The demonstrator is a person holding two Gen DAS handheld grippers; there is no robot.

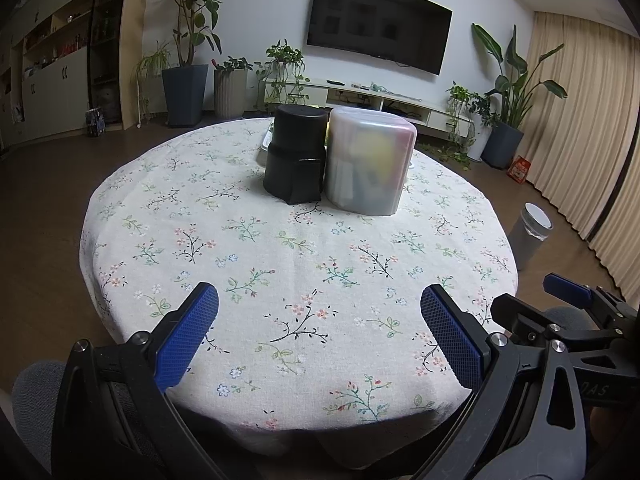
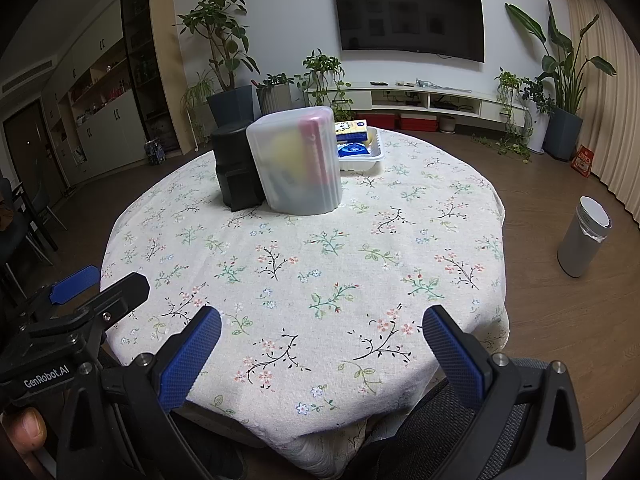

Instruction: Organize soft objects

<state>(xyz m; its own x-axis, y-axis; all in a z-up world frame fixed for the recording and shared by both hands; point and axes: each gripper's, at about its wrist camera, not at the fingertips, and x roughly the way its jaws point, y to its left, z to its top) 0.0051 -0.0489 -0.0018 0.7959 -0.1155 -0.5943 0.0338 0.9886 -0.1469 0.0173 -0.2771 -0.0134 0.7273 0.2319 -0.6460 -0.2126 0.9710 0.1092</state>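
Both my wrist cameras sit low at the surface's [image 1: 280,240] near edge, facing across it toward the far wall. The left looks from further left; both share the two containers near the far edge.

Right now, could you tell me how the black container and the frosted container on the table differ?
The black container is opaque, hiding any contents; the frosted container is translucent, showing yellow and pink shapes inside. The black one looks narrower and stepped; the frosted one wider with a smooth top. Both stand upright, side by side, on the tablecloth.
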